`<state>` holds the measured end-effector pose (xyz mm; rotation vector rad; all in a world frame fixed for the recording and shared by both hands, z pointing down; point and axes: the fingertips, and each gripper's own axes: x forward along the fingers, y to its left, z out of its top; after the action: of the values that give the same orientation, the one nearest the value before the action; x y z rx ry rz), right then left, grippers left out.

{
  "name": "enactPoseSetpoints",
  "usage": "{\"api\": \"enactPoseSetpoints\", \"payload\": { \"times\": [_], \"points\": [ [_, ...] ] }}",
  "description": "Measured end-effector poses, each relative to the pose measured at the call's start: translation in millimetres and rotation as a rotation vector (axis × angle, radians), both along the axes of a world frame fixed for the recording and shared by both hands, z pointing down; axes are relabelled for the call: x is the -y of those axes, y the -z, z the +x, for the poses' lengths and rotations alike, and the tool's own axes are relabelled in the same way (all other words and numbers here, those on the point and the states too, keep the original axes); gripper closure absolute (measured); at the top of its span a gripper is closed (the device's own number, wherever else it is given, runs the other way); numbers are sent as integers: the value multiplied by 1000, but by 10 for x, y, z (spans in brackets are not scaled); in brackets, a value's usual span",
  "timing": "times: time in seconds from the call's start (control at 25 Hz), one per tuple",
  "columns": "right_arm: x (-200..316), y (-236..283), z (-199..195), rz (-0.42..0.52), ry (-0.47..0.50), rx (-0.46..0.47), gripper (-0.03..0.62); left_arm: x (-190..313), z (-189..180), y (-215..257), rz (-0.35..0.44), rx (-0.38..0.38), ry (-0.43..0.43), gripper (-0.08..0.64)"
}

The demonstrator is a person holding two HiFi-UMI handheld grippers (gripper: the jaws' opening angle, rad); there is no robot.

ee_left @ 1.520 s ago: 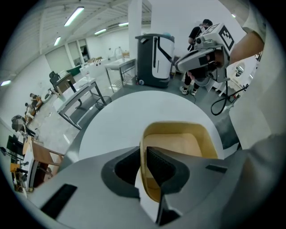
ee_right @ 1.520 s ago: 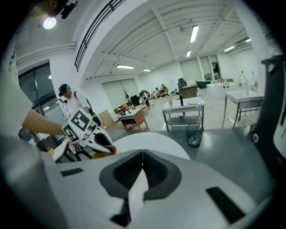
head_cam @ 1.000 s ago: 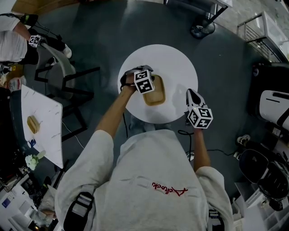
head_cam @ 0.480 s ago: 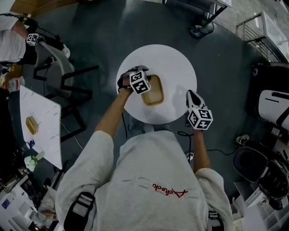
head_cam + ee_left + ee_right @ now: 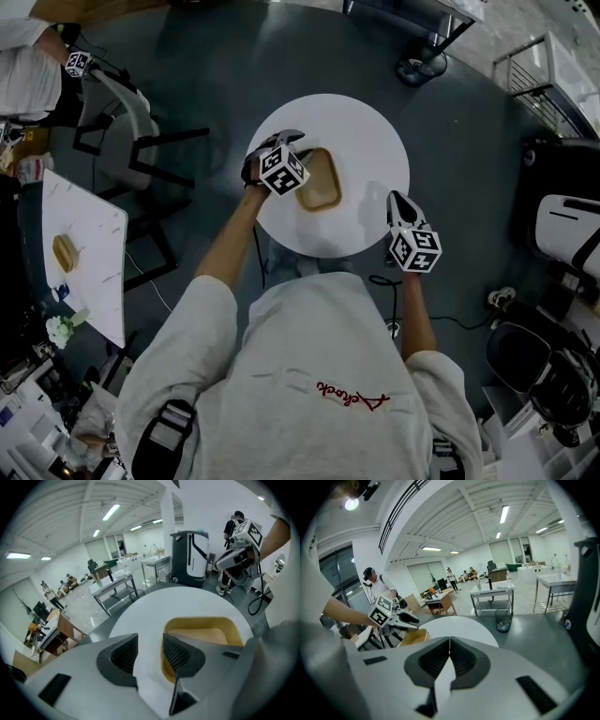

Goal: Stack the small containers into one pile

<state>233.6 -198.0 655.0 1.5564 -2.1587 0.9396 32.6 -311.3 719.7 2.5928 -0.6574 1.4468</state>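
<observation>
Tan container (image 5: pixel 319 180) sitting on round white surface (image 5: pixel 366 141), just released: left claw (image 5: pixel 150 651) newly spread, empty, backed off beside its left rim. Right claw (image 5: pixel 449 660) pressed together, idle at near edge. Probably stacked already, layers unreadable.

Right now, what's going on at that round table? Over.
Left gripper: fingers just been opening, nothing between them. Right gripper: shut, empty. Tan container sits on white table, beside the left fingers. Nothing in the way.
</observation>
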Motion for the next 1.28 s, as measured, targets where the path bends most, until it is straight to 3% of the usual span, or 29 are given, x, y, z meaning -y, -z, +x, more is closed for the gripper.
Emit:
{"api": "enactPoseSetpoints", "payload": {
  "times": [0.2,0.36,0.6,1.04,1.28],
  "points": [
    [4,91,-106,24,24,4,571,68,-101,284,69,-70,92,410],
    [-8,152,-178,40,44,8,571,11,-147,452,115,-86,114,516],
    [-8,260,-275,69,66,11,571,-71,-249,676,145,-121,162,543],
    [175,641,-490,174,107,23,571,-224,-550,1396,182,-381,444,549],
    [298,988,-602,264,133,24,572,-394,-540,1792,247,-487,507,549]
  ]
}}
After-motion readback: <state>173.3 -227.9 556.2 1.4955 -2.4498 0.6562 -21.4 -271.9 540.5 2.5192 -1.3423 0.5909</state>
